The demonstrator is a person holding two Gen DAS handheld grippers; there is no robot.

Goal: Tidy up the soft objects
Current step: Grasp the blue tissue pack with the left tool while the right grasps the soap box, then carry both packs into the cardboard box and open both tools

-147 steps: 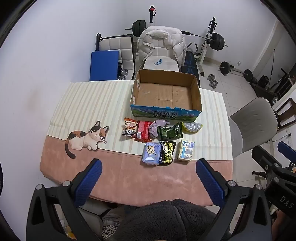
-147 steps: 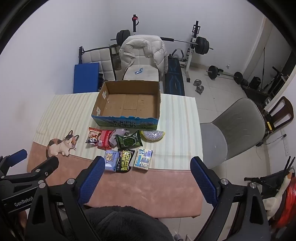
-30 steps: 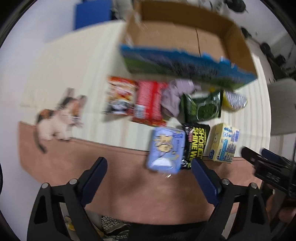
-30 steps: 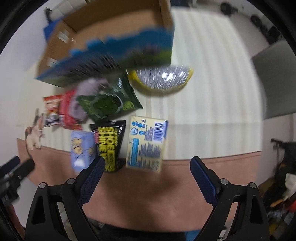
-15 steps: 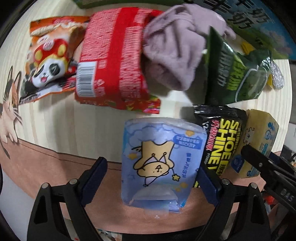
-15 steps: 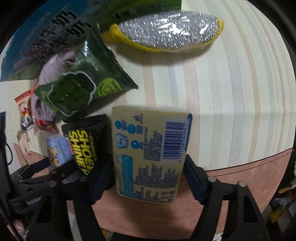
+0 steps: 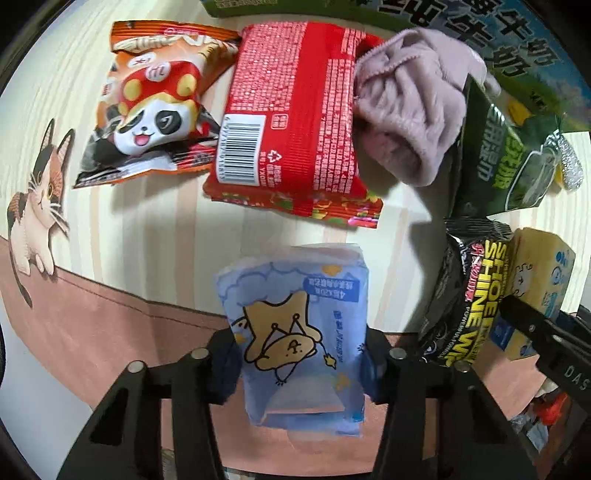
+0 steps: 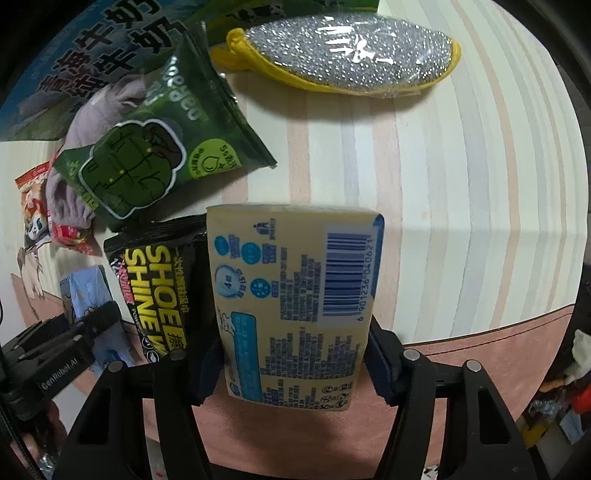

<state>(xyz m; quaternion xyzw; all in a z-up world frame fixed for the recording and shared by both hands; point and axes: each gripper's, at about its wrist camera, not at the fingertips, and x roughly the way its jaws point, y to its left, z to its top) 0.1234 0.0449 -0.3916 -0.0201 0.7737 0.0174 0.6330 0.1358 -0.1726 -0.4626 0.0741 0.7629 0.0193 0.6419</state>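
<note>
My left gripper point(image 7: 297, 363) is shut on a blue tissue pack with a bear print point(image 7: 295, 332), squeezing its near end at the table's front. My right gripper point(image 8: 291, 363) is shut on a pale yellow tissue pack with a barcode point(image 8: 295, 295). Between them lies a black shoe-shine wipes pack point(image 7: 469, 295), also in the right wrist view point(image 8: 162, 284). Behind lie a red packet point(image 7: 291, 122), a panda snack bag point(image 7: 151, 107), a mauve cloth point(image 7: 410, 118), a green pouch point(image 8: 147, 155) and a silver-and-yellow scouring pad point(image 8: 343, 59).
The blue printed front wall of the cardboard box point(image 7: 480, 33) stands just behind the row of items. The table has a striped cloth point(image 8: 461, 184) with a pink border point(image 7: 92, 332) and a printed cat point(image 7: 37, 192). The left gripper shows in the right wrist view point(image 8: 66, 347).
Both grippers have come down from above the table onto the front row. The left has closed on the blue tissue pack and the right on the yellow pack.
</note>
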